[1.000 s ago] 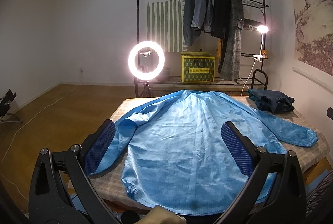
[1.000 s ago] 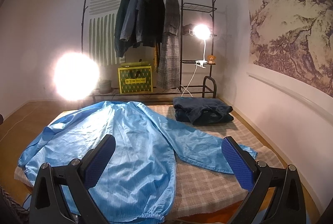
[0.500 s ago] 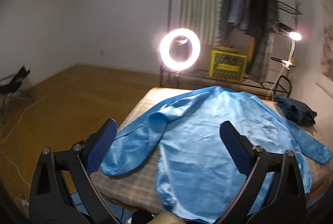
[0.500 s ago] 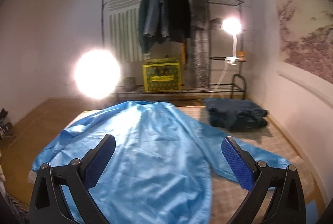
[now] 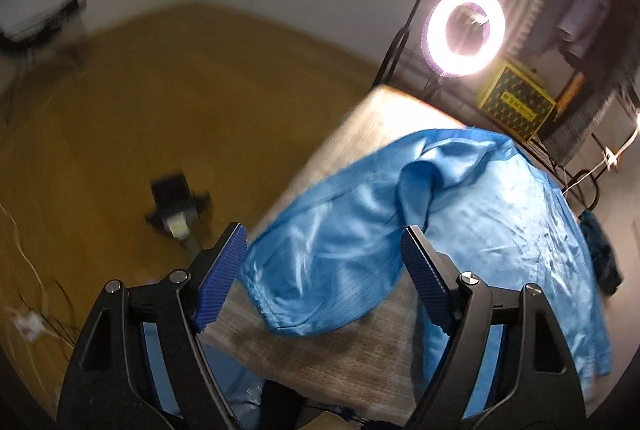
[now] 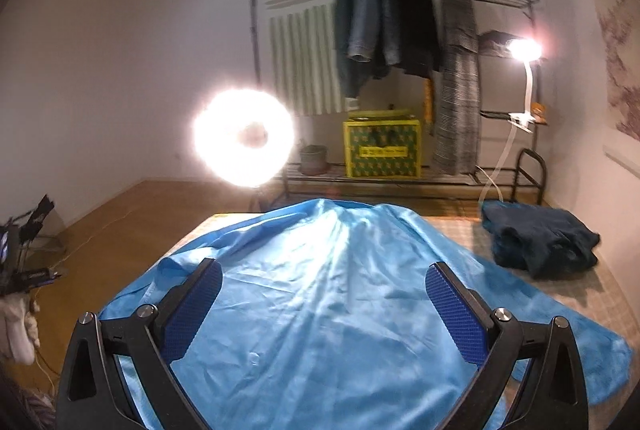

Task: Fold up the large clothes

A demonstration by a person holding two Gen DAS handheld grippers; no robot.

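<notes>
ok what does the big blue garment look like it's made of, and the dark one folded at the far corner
Blue garment: thin, smooth synthetic by its look, with sheen and a faint grid of lines, perhaps anti-static fabric. Dark folded garment: thicker, matte, possibly denim or heavy cotton; too soft-focus to be sure.

yellow box (image 6: 382, 149), label too blurred to read

Left gripper (image 5: 324, 262) swings from facing the rack to tilting down over the table's (image 5: 360, 358) left edge, now framing the shirt's (image 5: 500, 230) left sleeve cuff (image 5: 288, 306); its jaws have just been closing some, no cloth pinched. Right gripper (image 6: 320, 306) shifts from the right sleeve side to over the shirt's middle, jaws wide as before.
</notes>
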